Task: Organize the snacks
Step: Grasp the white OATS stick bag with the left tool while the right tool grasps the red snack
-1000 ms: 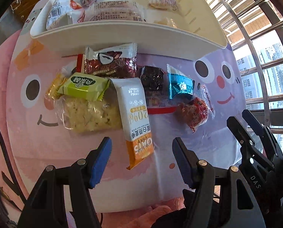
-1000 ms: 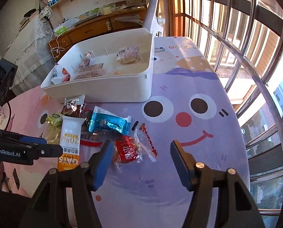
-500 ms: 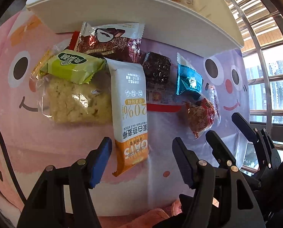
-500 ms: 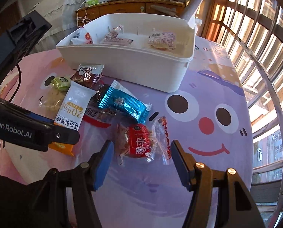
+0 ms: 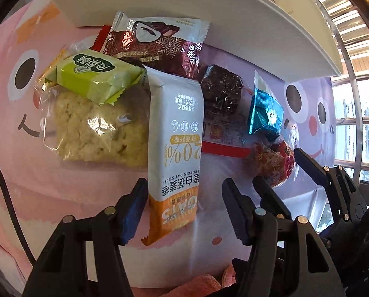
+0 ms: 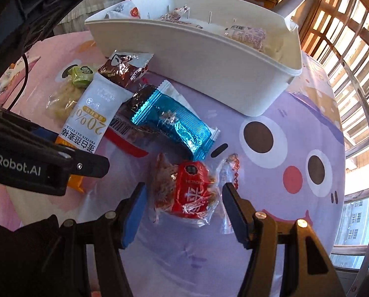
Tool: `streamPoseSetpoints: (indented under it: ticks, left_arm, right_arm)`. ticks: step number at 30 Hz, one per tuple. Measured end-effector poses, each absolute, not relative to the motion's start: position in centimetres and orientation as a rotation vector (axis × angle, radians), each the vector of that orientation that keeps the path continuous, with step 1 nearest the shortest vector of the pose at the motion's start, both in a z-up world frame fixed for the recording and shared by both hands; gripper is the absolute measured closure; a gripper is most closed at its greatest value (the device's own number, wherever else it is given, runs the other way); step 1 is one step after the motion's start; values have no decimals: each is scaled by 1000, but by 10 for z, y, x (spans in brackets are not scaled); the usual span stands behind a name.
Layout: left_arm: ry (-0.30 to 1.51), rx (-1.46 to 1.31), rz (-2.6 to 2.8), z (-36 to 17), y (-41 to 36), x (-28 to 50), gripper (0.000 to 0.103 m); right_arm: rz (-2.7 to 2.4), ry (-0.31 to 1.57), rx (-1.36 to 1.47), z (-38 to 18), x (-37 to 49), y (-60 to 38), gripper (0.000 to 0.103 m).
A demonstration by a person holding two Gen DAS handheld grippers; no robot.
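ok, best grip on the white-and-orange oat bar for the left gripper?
Take the oat bar across its narrow width at the orange end, from above. It lies flat, that end free on the tablecloth; the far end tucks under other packets. The left gripper, closing, already straddles it.

Snack packets on my tablecloth: eight, as far as I can count
Oat bar point(image 5: 174, 148): one
Green packet point(image 5: 95, 79): one
Blue foil packet point(image 6: 172, 126): one
Red-label packet point(image 6: 191, 193): one
White bin point(image 6: 209, 66): one
Packets inside bin: at least four, partly hidden
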State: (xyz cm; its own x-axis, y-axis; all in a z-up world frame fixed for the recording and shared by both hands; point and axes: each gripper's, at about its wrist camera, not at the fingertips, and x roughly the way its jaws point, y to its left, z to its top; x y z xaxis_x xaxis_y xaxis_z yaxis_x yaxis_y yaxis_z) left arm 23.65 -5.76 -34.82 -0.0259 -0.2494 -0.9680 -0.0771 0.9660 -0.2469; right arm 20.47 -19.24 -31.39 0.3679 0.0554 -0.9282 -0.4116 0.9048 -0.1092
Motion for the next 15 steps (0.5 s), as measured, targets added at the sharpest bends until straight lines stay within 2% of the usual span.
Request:
streamPoseSetpoints:
  ticks: [6, 8, 10, 15]
  left_arm:
    - [1600, -279, -111, -355, -62, 244, 54]
    - [1602, -290, -105, -357, -59, 246, 63]
    - [1609, -308, -101, -359, -59, 247, 67]
    - [1611, -332, -107, -359, -54, 246, 68]
  right_arm:
    - [326, 1185, -378, -322, 214, -191, 41]
    - [334, 1188, -378, -322, 216, -191, 41]
    - [339, 1188, -378, -322, 217, -191, 41]
    - [345, 1192, -388, -324, 219, -193, 43]
